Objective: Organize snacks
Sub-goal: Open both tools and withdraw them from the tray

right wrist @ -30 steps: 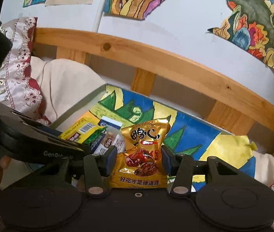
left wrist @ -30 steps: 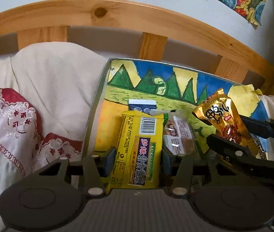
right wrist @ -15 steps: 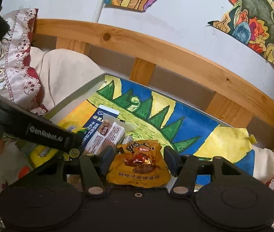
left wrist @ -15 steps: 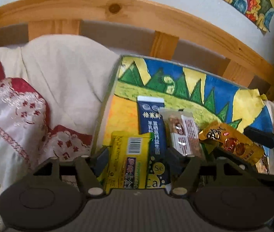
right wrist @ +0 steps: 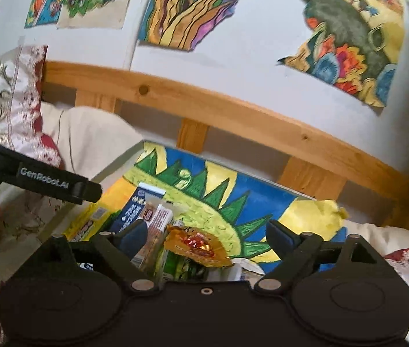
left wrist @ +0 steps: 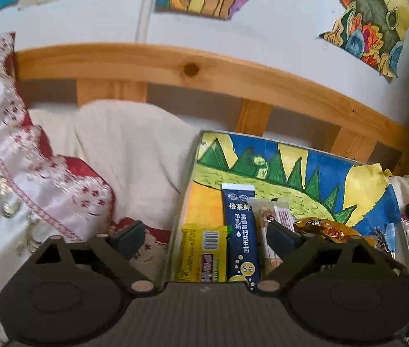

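Four snacks (left wrist: 240,237), painted tray (left wrist: 291,173), bed (left wrist: 135,144)

Matt black plastic is seen on the left tongs (left wrist: 205,235) and the right tongs (right wrist: 205,238), with small pale metal pins at the pivots. The yellow snack bar (left wrist: 201,256), the dark blue sachet (left wrist: 240,231) and the pale wrapped bar (left wrist: 273,225) are wrapped in smooth printed film. The golden packet (right wrist: 195,244) is made of crinkled, glossy foil. The tray (left wrist: 179,219) is given a thin, smooth grey rim and is lined with matt painted paper (left wrist: 305,173). The headboard (left wrist: 175,66) is of varnished, knotty wood. Cream bedding (left wrist: 123,150) is of plain soft cloth; the embroidered cover (left wrist: 45,179) looks satiny. Wall pictures (right wrist: 187,5) are on matt paper.
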